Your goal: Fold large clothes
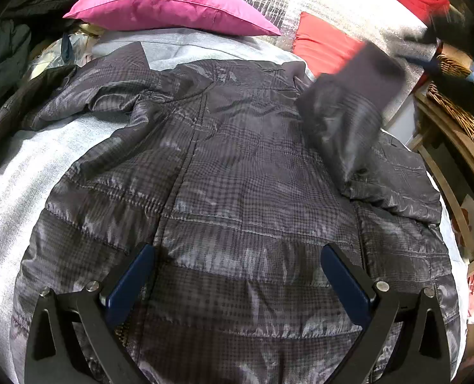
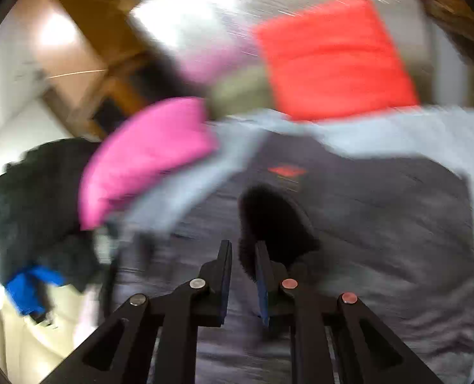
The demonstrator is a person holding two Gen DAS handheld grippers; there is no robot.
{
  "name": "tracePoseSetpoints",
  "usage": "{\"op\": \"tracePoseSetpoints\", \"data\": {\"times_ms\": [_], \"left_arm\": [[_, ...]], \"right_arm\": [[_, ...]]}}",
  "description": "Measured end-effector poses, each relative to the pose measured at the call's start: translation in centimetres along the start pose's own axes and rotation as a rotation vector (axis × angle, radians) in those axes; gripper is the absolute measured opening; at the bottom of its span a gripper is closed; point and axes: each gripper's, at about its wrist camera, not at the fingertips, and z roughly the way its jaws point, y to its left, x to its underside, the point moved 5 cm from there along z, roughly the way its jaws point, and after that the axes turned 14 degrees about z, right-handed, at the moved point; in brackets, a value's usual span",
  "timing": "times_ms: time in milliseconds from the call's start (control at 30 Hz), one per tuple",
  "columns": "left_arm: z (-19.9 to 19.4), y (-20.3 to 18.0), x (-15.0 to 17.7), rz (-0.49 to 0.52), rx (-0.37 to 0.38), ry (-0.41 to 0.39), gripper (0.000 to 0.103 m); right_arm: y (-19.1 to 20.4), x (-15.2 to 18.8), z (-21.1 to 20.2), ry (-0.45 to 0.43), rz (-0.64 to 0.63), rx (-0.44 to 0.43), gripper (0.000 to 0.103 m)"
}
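On the grey bedcover [image 1: 19,176] we see one dark plaid puffer jacket [image 1: 237,192] lying flat, its right sleeve [image 1: 352,102] lifted and blurred. Two cushions: one pink [image 1: 160,3], one red [image 1: 323,44]. Dark clothes heap [image 1: 3,54] at left. Left gripper [image 1: 237,275] jaws spread, empty above the jacket; right gripper [image 2: 243,265] jaws nearly together, pinching the dark cuff.

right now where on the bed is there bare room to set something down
Bare grey bedcover left of the jacket, and a strip between its collar and the pink pillow. Crowded: the dark clothes pile far left, wicker baskets at right.
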Motion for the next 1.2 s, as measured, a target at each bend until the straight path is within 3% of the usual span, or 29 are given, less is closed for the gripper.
{"op": "tracePoseSetpoints", "data": {"times_ms": [33,133,200,333,467,600,700,767,833,900,967,1000,1133,1200], "left_arm": [[0.0,0.0,0.0,-0.001,0.003,-0.001,0.103],[-0.1,0.1,0.0,-0.006,0.009,-0.002,0.103],[-0.2,0.3,0.0,-0.013,0.013,-0.002,0.103],[-0.2,0.4,0.0,-0.022,0.013,-0.004,0.103],[-0.1,-0.1,0.1,-0.002,-0.015,-0.002,0.103],[-0.1,-0.2,0.1,0.001,-0.020,-0.003,0.103],[-0.1,-0.1,0.1,-0.003,-0.015,-0.004,0.103],[-0.1,-0.1,0.1,-0.007,-0.011,-0.004,0.103],[-0.1,-0.1,0.0,-0.009,-0.009,-0.003,0.103],[-0.1,0.0,-0.1,-0.012,-0.005,-0.003,0.103],[-0.1,0.2,-0.1,-0.019,0.001,-0.007,0.103],[-0.2,0.4,-0.1,-0.031,0.005,-0.010,0.103],[-0.5,0.6,-0.1,-0.046,0.009,-0.017,0.103],[-0.7,0.6,-0.1,-0.043,-0.003,-0.023,0.103]], "right_arm": [[2.1,0.5,0.3,0.008,-0.031,-0.046,0.022],[4.2,2.7,1.7,0.081,-0.082,-0.084,0.103],[2.5,4.4,1.4,0.084,-0.064,-0.071,0.103],[-3.8,5.4,0.2,0.064,0.125,-0.081,0.103],[-9.4,4.5,-1.8,0.014,0.275,-0.099,0.103],[-10.6,2.6,0.8,0.055,0.387,-0.155,0.103],[-9.9,2.2,3.0,0.077,0.366,-0.129,0.103],[-10.0,2.2,4.9,0.081,0.416,-0.056,0.103],[-10.0,2.3,6.1,0.090,0.458,-0.061,0.103],[-9.1,2.0,6.7,0.062,0.419,-0.024,0.103],[-7.8,1.5,6.8,0.014,0.351,0.027,0.086],[-6.4,1.5,6.9,0.012,0.295,0.046,0.084],[3.0,4.8,6.0,0.136,-0.004,-0.162,0.084],[4.4,6.0,5.0,0.117,-0.058,-0.162,0.085]]}}
